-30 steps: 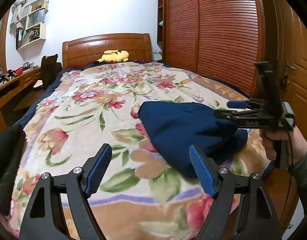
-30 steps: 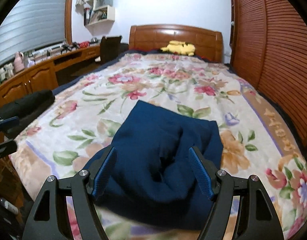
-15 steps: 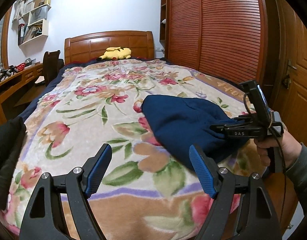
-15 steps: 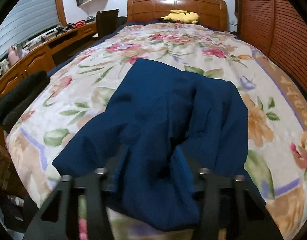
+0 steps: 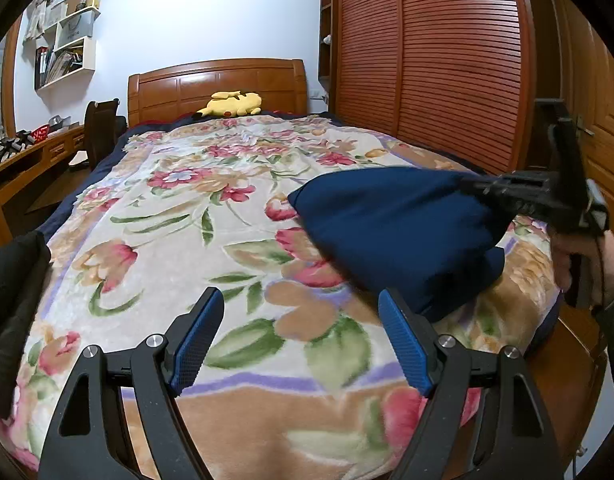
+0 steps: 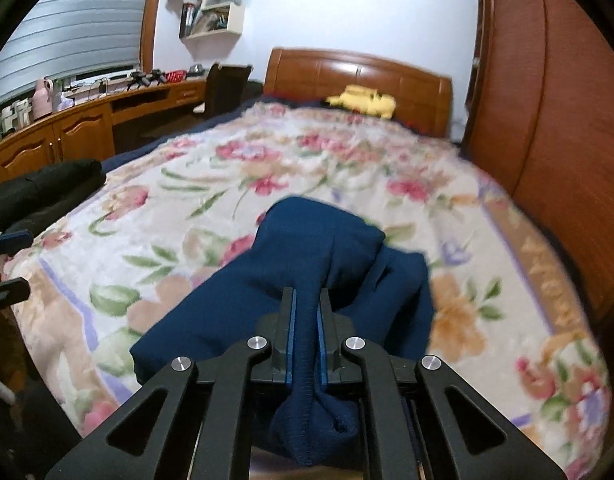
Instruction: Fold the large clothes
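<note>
A dark blue garment [image 5: 403, 232] lies bunched on the floral blanket [image 5: 179, 240] at the bed's near right corner. My right gripper [image 6: 306, 312] is shut on a fold of the blue garment [image 6: 307, 248] and lifts that edge off the bed; it also shows in the left wrist view [image 5: 475, 188], at the cloth's raised right end. My left gripper [image 5: 299, 332] is open and empty, low over the blanket just left of the garment.
A black garment [image 5: 11, 292] lies on the bed's left edge. A yellow plush toy [image 5: 233, 105] sits by the headboard. A slatted wardrobe [image 5: 435, 64] runs along the right; a desk [image 6: 87, 120] and chair [image 5: 101, 128] stand on the left.
My right gripper dropped onto the blue garment, shut on a fold and raised it. My left gripper stayed open and shifted only slightly.
</note>
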A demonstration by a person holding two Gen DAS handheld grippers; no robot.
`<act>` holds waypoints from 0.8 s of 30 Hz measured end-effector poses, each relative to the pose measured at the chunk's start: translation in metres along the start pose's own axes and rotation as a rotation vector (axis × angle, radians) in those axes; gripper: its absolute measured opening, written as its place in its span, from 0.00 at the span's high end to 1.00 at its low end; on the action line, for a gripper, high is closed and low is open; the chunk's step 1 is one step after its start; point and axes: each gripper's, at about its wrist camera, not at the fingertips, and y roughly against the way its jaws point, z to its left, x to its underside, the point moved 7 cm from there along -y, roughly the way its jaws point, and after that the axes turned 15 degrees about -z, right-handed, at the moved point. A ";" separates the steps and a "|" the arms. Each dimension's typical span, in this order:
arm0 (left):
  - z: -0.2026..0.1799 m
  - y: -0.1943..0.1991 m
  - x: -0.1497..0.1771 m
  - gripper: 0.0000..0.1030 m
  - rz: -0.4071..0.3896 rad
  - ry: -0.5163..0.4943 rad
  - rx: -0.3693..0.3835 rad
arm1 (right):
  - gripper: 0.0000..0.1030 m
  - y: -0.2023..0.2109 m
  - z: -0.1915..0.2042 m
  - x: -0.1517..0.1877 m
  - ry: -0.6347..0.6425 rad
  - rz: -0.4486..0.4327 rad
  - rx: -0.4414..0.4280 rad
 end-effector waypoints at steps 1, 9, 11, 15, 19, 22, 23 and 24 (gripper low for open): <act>0.000 0.000 0.000 0.22 0.000 0.000 0.001 | 0.92 0.006 -0.005 -0.001 0.005 -0.009 0.012; -0.011 -0.002 0.000 0.22 -0.002 -0.004 0.020 | 0.93 0.007 -0.051 0.074 -0.080 0.175 0.083; -0.015 -0.003 0.001 0.22 -0.001 -0.005 0.028 | 0.90 0.008 -0.050 0.085 -0.093 0.168 0.064; -0.022 -0.005 0.003 0.22 0.009 -0.019 0.035 | 0.47 0.022 -0.048 0.073 -0.138 0.107 0.102; -0.026 -0.006 0.003 0.22 0.002 -0.026 0.040 | 0.37 0.038 -0.038 0.050 -0.131 -0.012 0.079; -0.025 -0.010 0.002 0.22 -0.001 -0.035 0.028 | 0.37 0.043 -0.015 0.049 -0.109 -0.048 0.012; -0.025 -0.011 0.002 0.22 -0.003 -0.036 0.021 | 0.37 0.042 -0.006 0.050 -0.109 -0.056 -0.012; -0.023 -0.011 0.001 0.22 -0.007 -0.036 0.010 | 0.42 0.041 0.007 0.052 -0.118 -0.062 -0.057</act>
